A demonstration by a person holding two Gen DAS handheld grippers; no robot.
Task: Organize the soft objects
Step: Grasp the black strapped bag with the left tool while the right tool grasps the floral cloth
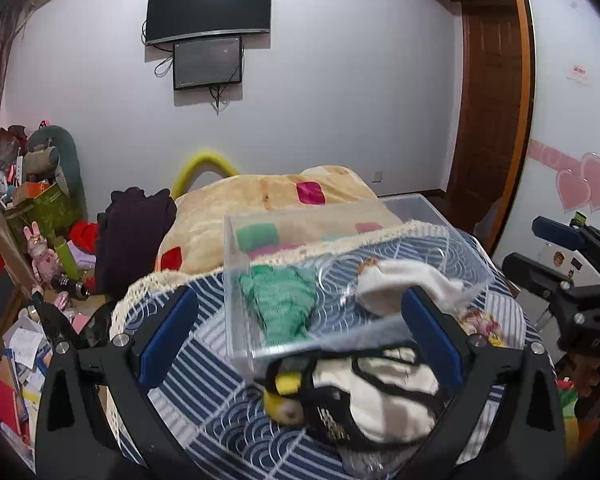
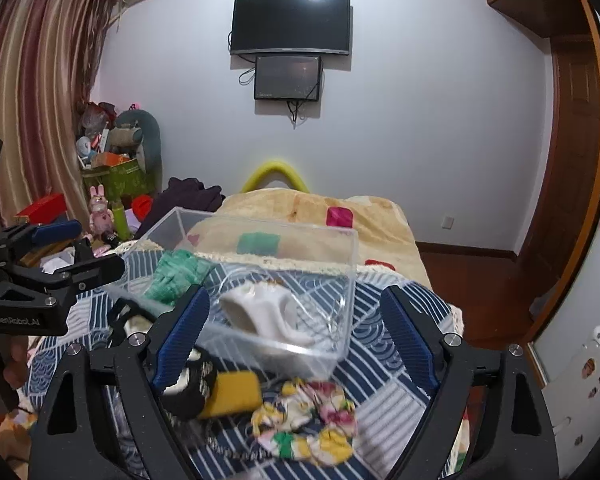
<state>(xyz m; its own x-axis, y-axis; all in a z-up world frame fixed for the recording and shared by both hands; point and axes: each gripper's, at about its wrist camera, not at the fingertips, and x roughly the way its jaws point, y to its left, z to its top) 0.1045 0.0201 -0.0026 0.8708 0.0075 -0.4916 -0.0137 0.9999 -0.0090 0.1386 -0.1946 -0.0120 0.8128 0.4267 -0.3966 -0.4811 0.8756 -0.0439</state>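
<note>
A clear plastic box sits on the blue patterned bed cover. Inside lie a green knitted cloth and a white sock. In front of the box lie a cream and black cloth, a yellow and black piece and a floral scrunchie. My left gripper is open and empty above the cream cloth. My right gripper is open and empty above the scrunchie, at the box's near wall. The right gripper also shows at the right edge of the left wrist view.
A beige blanket with coloured squares covers the far bed. A dark garment lies at its left. Toys, boxes and papers clutter the floor at left. A wooden door stands at right.
</note>
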